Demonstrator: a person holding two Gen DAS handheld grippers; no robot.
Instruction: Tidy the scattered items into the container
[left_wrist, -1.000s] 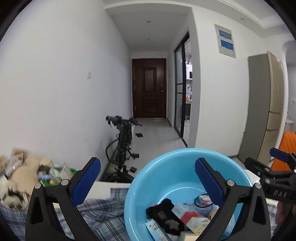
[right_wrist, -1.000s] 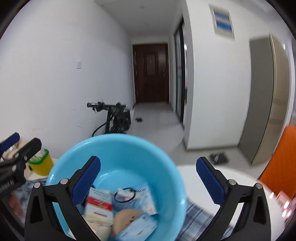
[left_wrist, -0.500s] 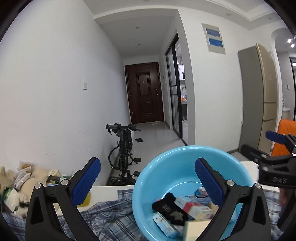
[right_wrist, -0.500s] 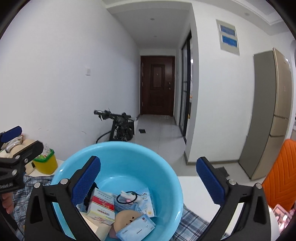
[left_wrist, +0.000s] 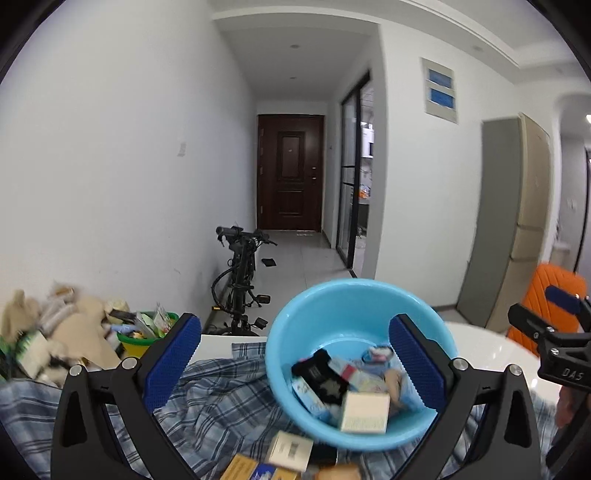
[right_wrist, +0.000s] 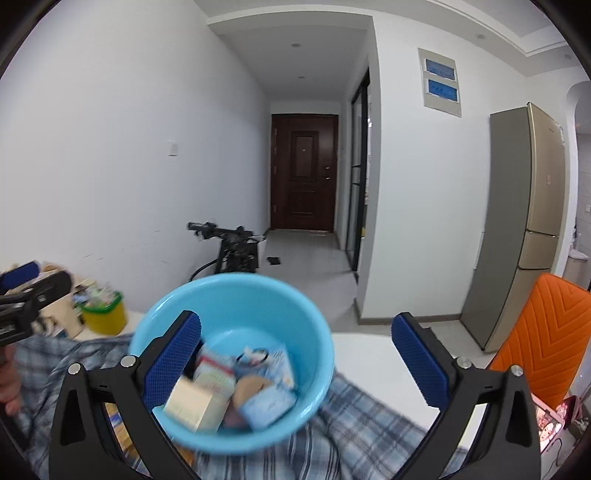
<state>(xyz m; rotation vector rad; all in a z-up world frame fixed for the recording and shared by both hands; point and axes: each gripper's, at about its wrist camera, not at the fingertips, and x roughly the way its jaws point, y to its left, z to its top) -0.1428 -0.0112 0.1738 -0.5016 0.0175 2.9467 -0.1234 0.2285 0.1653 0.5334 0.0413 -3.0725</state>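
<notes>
While both tools gape empty, the blue basin (left_wrist: 354, 306) sits just ahead between them.

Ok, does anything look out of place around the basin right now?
Yes: several small boxes lie on the rumpled plaid cloth in front of the blue basin, outside it. Both grippers are open and empty.

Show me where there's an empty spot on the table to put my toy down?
The bare white tabletop between the round blue plastic basin and the orange chair looks free. It's crowded left of the basin: the rumpled plaid cloth carries small boxes, with a green-and-yellow tub and a clutter pile behind.
</notes>
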